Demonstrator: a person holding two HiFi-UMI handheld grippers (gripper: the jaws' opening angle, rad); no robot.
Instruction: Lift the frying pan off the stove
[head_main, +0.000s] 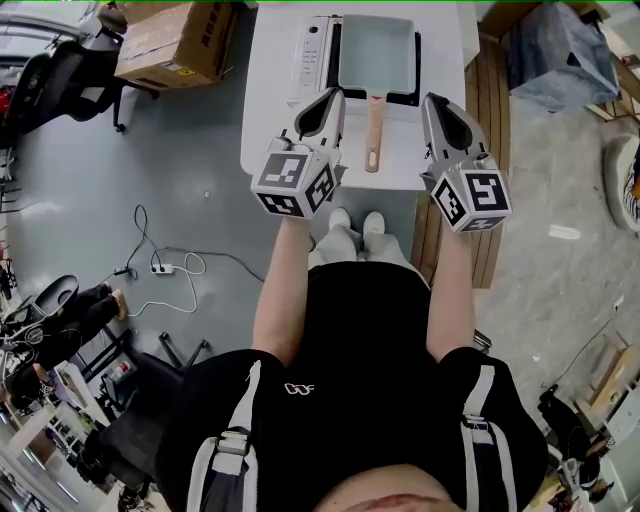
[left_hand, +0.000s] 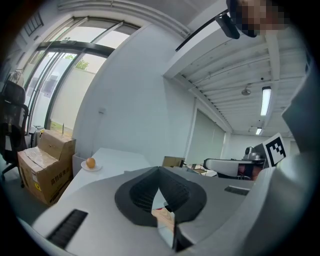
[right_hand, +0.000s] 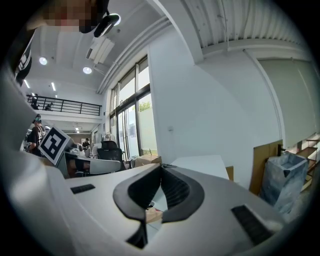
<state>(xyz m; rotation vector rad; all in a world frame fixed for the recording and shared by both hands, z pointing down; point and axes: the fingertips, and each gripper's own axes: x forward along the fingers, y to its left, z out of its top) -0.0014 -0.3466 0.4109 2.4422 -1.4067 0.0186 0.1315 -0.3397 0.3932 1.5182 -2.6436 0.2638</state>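
The rectangular frying pan (head_main: 376, 55) sits on the stove (head_main: 312, 50), its wooden handle (head_main: 374, 130) running off the stove's near edge toward me. My left gripper (head_main: 334, 97) and right gripper (head_main: 432, 101) flank it, jaws pressed together on nothing. The left looks slightly nearer.

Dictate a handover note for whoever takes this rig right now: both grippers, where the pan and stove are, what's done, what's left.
Left gripper: shut, holding nothing, left of the handle.
Right gripper: shut, holding nothing, right of the handle.
Frying pan: sits on the stove on the white table, wooden handle pointing at the person.
Done: nothing, pan untouched.
Left: open a gripper, grip the handle, lift the pan off.
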